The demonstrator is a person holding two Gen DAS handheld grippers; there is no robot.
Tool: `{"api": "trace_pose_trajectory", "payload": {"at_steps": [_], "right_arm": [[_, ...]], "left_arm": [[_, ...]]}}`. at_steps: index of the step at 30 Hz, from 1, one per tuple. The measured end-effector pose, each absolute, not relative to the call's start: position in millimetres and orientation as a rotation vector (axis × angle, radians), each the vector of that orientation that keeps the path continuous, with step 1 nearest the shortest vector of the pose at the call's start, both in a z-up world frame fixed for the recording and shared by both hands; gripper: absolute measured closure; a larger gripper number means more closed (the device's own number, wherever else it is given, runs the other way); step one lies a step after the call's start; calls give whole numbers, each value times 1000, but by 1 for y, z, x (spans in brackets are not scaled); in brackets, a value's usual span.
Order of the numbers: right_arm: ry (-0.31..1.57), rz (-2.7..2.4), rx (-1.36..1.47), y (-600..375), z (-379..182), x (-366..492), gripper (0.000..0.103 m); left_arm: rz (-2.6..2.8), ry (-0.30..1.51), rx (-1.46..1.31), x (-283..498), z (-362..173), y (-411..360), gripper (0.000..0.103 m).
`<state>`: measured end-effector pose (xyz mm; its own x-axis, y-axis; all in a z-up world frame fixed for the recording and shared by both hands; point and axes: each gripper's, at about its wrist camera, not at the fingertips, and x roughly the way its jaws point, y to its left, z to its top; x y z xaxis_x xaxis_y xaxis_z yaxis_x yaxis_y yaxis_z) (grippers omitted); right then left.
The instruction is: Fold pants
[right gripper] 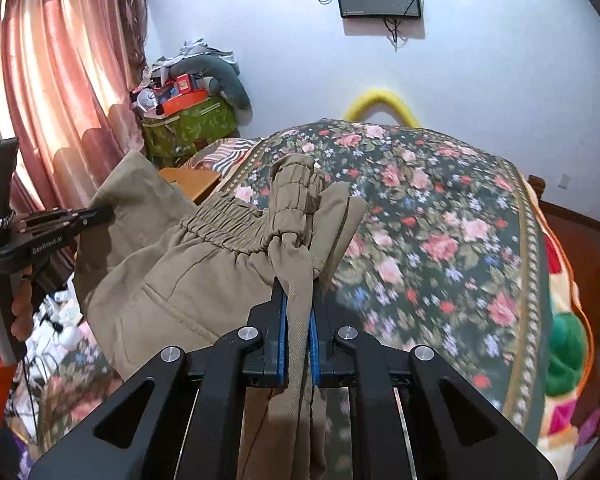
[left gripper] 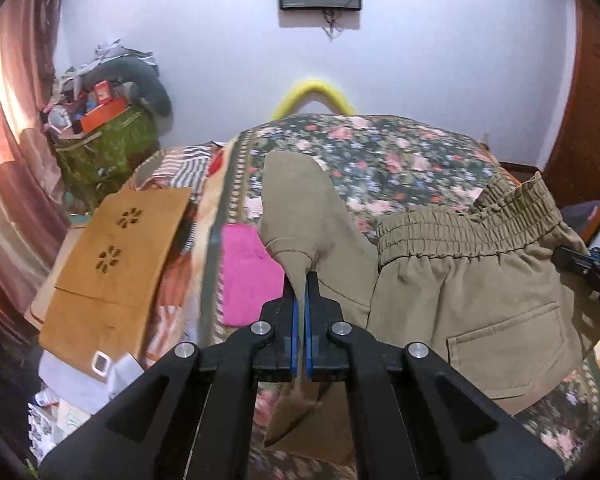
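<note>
Khaki twill, gathered at an elastic waistband, makes up the pair of olive-tan pants (left gripper: 472,280), which hangs in the air above the bed with the dark floral quilt (left gripper: 380,152), stretched between the two tools and, as far as can be seen, not lying on the bed. The left gripper (left gripper: 302,312) has its blue-padded fingers (left gripper: 295,332) pressed narrow on a pinched fold of the fabric, apparently a leg end or corner; the right gripper (right gripper: 298,320) likewise clamps a bunched strip of cloth just below the waistband (right gripper: 236,224), its pads (right gripper: 283,336) drawn close on the material. Both tools point forward across the bed, held about level, the left one seen from the right view out at the side with a hand (right gripper: 20,308) on its handle. The step in hand appears to be carrying the garment up to lay it out or bring one part over another. Next, I judge, the cloth must be lowered flat onto the quilt with both grips kept taut so no creases set.
</note>
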<state>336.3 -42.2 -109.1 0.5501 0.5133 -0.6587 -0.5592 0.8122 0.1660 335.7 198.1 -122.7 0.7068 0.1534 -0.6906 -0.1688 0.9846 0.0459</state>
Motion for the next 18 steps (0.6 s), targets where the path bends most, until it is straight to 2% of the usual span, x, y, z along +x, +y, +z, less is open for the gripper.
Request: {"api": "trace_pose_trajectory", "payload": {"at_steps": [12, 18], "right_arm": [[805, 639, -60, 36, -147, 401, 95], [823, 629, -75, 63, -171, 420, 95]], "left_arm": [[294, 813, -43, 409, -160, 274, 101], [357, 826, -76, 439, -201, 296, 101]]}}
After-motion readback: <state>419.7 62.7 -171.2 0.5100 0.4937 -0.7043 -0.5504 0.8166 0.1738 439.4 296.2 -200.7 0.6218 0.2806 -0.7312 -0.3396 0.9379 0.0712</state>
